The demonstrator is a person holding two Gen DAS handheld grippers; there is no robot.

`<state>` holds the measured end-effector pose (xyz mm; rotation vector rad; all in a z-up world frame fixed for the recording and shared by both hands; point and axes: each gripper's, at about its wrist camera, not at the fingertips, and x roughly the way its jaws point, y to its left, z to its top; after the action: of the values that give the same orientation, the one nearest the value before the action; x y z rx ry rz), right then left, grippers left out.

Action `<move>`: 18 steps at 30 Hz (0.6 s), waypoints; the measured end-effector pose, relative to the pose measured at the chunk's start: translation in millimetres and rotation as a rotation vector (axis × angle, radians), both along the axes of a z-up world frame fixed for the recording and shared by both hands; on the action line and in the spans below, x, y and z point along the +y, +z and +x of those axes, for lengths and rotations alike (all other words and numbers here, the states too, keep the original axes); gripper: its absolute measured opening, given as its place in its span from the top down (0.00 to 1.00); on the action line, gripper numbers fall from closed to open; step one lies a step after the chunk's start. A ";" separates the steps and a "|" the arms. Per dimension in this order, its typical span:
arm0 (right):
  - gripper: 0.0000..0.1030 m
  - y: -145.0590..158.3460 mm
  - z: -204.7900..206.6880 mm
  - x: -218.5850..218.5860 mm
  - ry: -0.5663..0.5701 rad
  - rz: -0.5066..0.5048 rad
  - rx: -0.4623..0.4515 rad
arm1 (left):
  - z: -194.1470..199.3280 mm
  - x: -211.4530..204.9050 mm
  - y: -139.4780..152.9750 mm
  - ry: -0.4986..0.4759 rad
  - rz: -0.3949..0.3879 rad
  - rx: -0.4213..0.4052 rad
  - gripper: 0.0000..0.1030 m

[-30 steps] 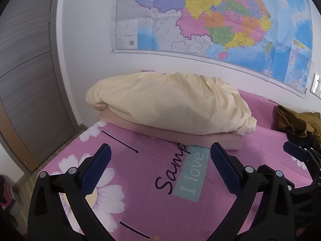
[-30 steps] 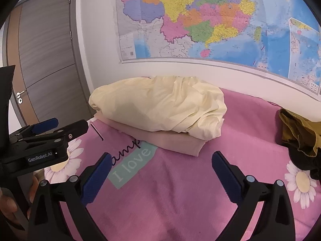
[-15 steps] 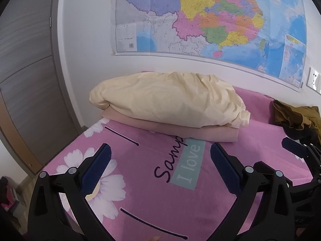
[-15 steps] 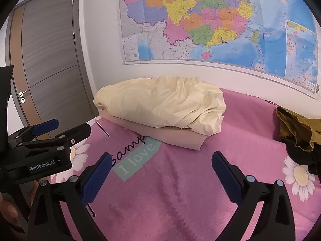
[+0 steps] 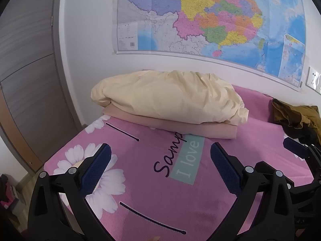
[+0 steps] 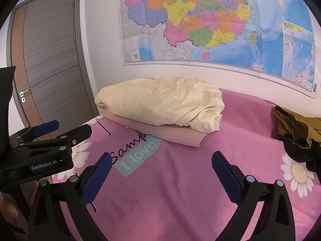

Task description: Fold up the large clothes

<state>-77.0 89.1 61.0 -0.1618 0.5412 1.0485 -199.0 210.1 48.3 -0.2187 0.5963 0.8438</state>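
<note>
The jaws of the left gripper (image 5: 160,172) are spread wide with nothing between the blue-padded fingers (image 5: 96,170), and the jaws of the right gripper (image 6: 160,176) are spread just as wide and are likewise empty; both are held above the pink flower-printed bedspread (image 6: 180,200), with neither seen to touch it. Beyond them, near the far left corner of the bed, a puffy cream-yellow folded cloth (image 5: 168,98) is stacked on a flat peach-pink folded cloth (image 5: 180,124). The garment judged to be next, a crumpled mustard-olive piece of clothing (image 6: 295,126), is heaped with something dark at the right edge of the bed, well apart from both grippers. On the wall behind, a large coloured wall map (image 6: 210,20) is hung, and a grey-brown door (image 6: 50,60) is seen to the left. No cloth is held, so the step in hand is judged to be a transition between garments. The next move is judged to call for a reach to the right, a pinch on an edge of the crumpled garment, and its spreading flat on the open middle of the bedspread.
</note>
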 end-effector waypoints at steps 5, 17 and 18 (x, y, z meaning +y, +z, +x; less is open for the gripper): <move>0.06 -1.0 -0.7 0.0 0.001 -0.004 0.006 | -1.0 0.2 -0.4 0.001 0.004 0.003 0.05; 0.06 -4.0 0.5 2.1 0.007 -0.010 0.016 | -1.1 -0.3 -1.9 0.005 0.003 0.007 0.05; 0.06 -4.0 0.5 2.2 0.006 -0.010 0.017 | -0.9 -0.5 -2.0 0.006 0.004 0.008 0.05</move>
<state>-76.5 91.3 57.0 -0.1634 0.5621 1.0537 -199.9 209.5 46.3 -0.2140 0.6021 0.8522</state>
